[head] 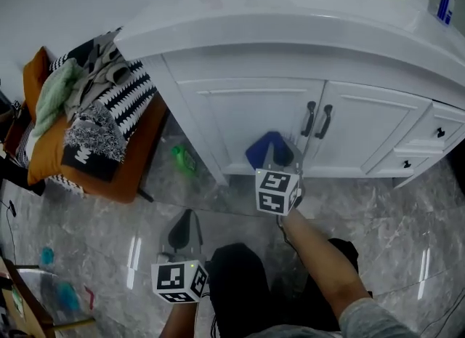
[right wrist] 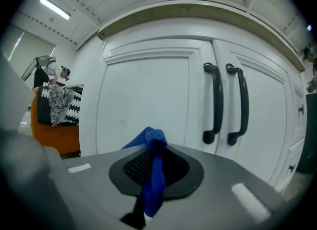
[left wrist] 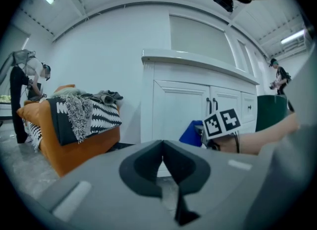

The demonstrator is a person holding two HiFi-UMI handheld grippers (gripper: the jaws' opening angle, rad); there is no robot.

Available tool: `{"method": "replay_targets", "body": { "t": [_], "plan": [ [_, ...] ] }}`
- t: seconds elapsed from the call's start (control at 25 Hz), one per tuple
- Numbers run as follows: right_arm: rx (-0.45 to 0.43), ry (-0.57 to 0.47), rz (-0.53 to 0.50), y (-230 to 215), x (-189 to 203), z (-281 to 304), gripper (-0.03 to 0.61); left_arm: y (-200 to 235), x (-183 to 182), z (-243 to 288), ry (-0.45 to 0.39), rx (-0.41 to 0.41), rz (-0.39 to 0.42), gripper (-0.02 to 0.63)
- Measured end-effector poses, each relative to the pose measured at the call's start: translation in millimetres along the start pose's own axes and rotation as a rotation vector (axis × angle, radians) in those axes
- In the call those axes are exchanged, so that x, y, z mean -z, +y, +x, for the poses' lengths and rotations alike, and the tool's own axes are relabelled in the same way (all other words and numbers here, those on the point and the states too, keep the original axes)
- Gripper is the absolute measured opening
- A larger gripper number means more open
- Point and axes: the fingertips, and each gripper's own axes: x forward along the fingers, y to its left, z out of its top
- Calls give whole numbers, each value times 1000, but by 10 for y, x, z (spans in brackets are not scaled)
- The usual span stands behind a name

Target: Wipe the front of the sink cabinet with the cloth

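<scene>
The white sink cabinet (head: 247, 115) has two doors with black handles (head: 317, 120) and drawers at the right. My right gripper (head: 280, 156) is shut on a blue cloth (head: 266, 147), held against the lower part of the left door, left of the handles. In the right gripper view the cloth (right wrist: 152, 172) is pinched between the jaws, with the door (right wrist: 146, 100) and handles (right wrist: 225, 103) just ahead. My left gripper (head: 185, 229) hangs low over the floor, away from the cabinet, its jaws closed on nothing. The left gripper view shows the cabinet (left wrist: 181, 108) and the cloth (left wrist: 193, 132) from the side.
An orange chair (head: 94, 162) piled with black-and-white and green textiles stands left of the cabinet. A green object (head: 182, 158) lies on the grey marble floor (head: 378, 220) beside the cabinet's left corner. A bottle (head: 445, 2) stands on the countertop at the right. A person stands far left (left wrist: 22, 100).
</scene>
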Motion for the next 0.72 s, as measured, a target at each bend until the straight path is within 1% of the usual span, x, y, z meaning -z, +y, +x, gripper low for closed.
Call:
{"method": "replay_targets", "body": {
  "t": [0.12, 0.24, 0.32, 0.48, 0.56, 0.72],
  "plan": [
    [-26, -8, -6, 240, -36, 58, 29, 119, 27, -45, 4, -20, -5, 11],
    [-90, -12, -64, 599, -53, 119, 29, 204, 37, -89, 4, -37, -11, 11],
    [-153, -4, -118, 873, -56, 162, 31, 266, 38, -132, 5, -49, -13, 11],
    [-270, 16, -265, 1318, -23, 255, 31, 410, 95, -186, 16, -74, -16, 11],
    [-303, 33, -316, 1455, 38, 281, 31, 452, 135, -201, 26, -78, -18, 11],
    [-322, 61, -346, 1505, 173, 308, 31, 450, 169, -167, 33, -66, -15, 11]
  ]
}}
